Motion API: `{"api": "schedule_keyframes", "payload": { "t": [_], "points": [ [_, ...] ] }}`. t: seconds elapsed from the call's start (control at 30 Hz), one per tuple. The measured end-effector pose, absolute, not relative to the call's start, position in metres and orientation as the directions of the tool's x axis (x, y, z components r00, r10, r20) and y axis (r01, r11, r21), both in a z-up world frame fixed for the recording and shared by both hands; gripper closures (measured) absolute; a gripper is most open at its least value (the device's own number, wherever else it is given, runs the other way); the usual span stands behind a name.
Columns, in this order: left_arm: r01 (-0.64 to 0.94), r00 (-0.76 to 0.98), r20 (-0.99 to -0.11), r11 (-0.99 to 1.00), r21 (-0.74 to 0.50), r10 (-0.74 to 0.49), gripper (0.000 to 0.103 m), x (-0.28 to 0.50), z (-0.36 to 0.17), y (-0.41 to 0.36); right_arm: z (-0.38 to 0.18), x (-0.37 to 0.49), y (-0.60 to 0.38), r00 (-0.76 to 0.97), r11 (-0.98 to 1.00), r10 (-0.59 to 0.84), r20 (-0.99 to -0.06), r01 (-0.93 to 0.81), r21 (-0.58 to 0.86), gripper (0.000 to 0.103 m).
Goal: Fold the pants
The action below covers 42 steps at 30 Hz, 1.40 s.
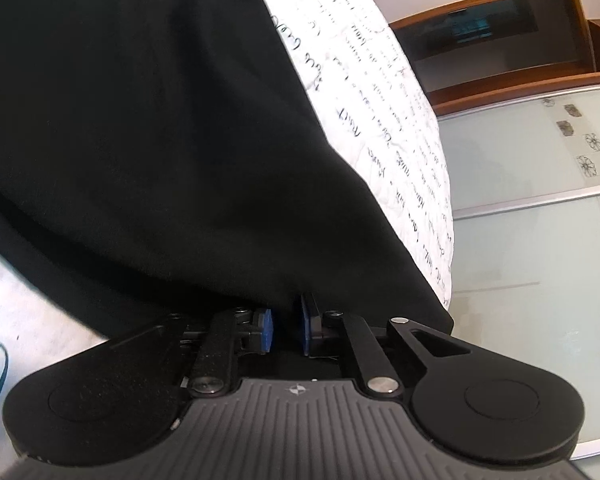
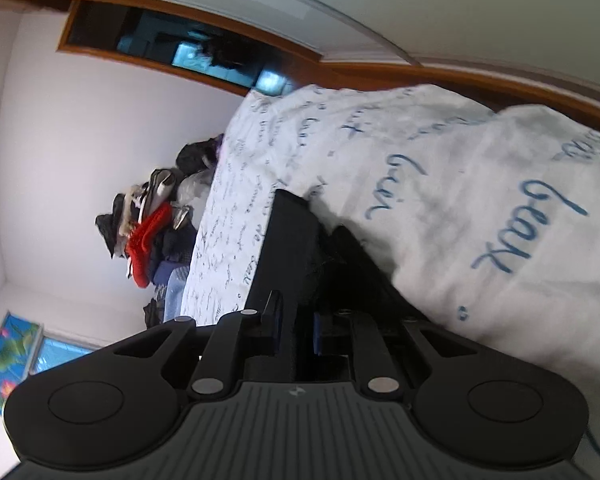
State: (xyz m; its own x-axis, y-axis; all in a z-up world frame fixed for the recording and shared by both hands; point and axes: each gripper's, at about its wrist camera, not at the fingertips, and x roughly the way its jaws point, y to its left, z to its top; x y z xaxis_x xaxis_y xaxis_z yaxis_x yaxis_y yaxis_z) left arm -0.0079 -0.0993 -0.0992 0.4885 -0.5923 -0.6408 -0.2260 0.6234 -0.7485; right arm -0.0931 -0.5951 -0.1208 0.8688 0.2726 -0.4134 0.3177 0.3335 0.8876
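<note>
Across the left wrist view, from nine o'clock up to twelve, the black pants (image 1: 148,128) spread over a white bedspread (image 1: 384,92) printed with handwriting, and their lower edge drops down to the left gripper (image 1: 286,330) at six o'clock. Its blue pads (image 1: 265,330) stand a little apart with black cloth hanging into the gap; whether they actually pinch it I cannot tell. In the right wrist view the right gripper (image 2: 296,330) sits at six o'clock, its jaws closed on a folded black edge of the pants (image 2: 288,248) that runs up toward the middle of the frame, with the bedspread (image 2: 440,200) bunched at three o'clock and a pile of clothes (image 2: 152,232) at nine. The fabric looks soft, limp and light, likely to sag and crease between two holds. Taking it at an edge or corner, both grips level, should keep the fold straight.
</note>
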Motion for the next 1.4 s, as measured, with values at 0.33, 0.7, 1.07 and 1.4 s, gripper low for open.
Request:
{"api": "schedule_keyframes", "payload": {
  "t": [0.33, 0.7, 1.07, 1.4],
  "points": [
    [-0.084, 0.553, -0.552, 0.618, -0.782, -0.624, 0.102, -0.023, -0.054, -0.088, -0.059, -0.124, -0.581, 0.922, 0.467, 0.226, -0.315, 0.181, 0.866, 0.101],
    [-0.104, 0.42, -0.637, 0.663, -0.741, -0.647, 0.101, -0.023, -0.084, -0.094, -0.108, -0.179, -0.587, 0.89, 0.388, 0.211, -0.403, 0.303, 0.871, 0.101],
    [0.054, 0.324, -0.562, 0.608, -0.792, -0.761, 0.085, -0.039, -0.066, -0.055, -0.1, -0.203, -0.614, 0.899, 0.324, 0.048, -0.436, 0.399, 0.858, 0.089],
    [-0.081, 0.772, -0.607, 0.918, -0.389, -0.189, 0.062, -0.029, -0.046, -0.046, -0.081, -0.033, -0.451, 0.734, 0.427, 0.585, -0.345, 0.083, 0.9, 0.089]
  ]
}}
